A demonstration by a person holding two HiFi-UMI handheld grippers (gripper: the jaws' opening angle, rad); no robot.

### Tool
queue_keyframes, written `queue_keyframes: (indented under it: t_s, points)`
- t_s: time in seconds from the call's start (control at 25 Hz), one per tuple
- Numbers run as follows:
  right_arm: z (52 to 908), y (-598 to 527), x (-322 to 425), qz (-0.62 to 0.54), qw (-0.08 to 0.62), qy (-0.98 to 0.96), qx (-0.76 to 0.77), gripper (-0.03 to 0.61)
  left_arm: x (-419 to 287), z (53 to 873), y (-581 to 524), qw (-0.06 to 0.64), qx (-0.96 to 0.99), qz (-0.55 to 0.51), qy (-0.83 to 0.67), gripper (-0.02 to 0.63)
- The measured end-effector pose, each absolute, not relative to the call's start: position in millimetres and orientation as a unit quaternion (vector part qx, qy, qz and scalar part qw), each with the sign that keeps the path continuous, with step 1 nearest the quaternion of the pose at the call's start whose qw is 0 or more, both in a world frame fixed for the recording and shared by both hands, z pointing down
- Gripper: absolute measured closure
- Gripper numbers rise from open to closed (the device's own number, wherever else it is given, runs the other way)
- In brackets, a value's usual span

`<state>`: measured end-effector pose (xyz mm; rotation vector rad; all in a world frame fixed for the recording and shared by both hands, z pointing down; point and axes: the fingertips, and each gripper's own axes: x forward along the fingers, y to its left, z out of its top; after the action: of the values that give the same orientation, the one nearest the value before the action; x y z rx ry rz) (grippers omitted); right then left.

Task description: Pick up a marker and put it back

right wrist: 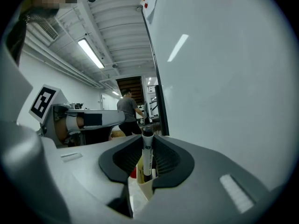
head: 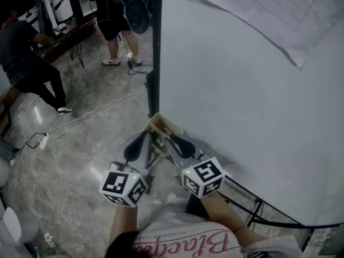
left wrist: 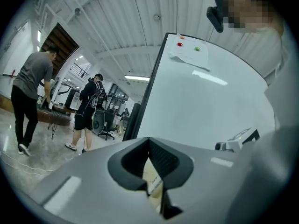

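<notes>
A white marker (right wrist: 147,150) with a black cap stands upright between the jaws of my right gripper (right wrist: 147,161), which is shut on it. Its lower end sits in a cream holder (right wrist: 140,190), beside something red (right wrist: 133,172). In the head view the cream holder (head: 163,124) is at the whiteboard's lower left corner, with both grippers pointing at it: my left gripper (head: 152,143) and my right gripper (head: 172,140). In the left gripper view my left gripper (left wrist: 152,174) has its jaws nearly together, with a cream part of the holder (left wrist: 153,181) between the pads.
The whiteboard (head: 252,90) fills the right side, with a paper sheet (head: 269,9) pinned at its top. Its dark frame edge (head: 156,47) runs down to the holder. Cables (head: 91,114) lie on the marble floor. Two people (head: 27,58) stand at the far left.
</notes>
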<state>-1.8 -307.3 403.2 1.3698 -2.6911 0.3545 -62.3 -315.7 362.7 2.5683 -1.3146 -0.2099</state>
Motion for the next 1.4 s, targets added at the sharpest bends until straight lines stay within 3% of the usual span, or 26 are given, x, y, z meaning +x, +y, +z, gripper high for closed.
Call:
queue_keyframes:
  t_s: [0.32, 0.92, 1.4]
  points:
    - [417, -314, 5, 0.14, 0.04, -0.874, 0.463, 0.498, -60, 371, -318, 0.132, 0.881, -0.066, -0.45, 0.614]
    - [430, -309, 25, 0.138, 0.101, -0.857, 0.486, 0.448, -43, 367, -319, 0.129, 0.898, -0.059, -0.417, 0.614]
    - [321, -299, 33, 0.023, 0.006, -0.876, 0.482, 0.443, -38, 345, -315, 0.102, 0.904, -0.071, -0.409, 0.614]
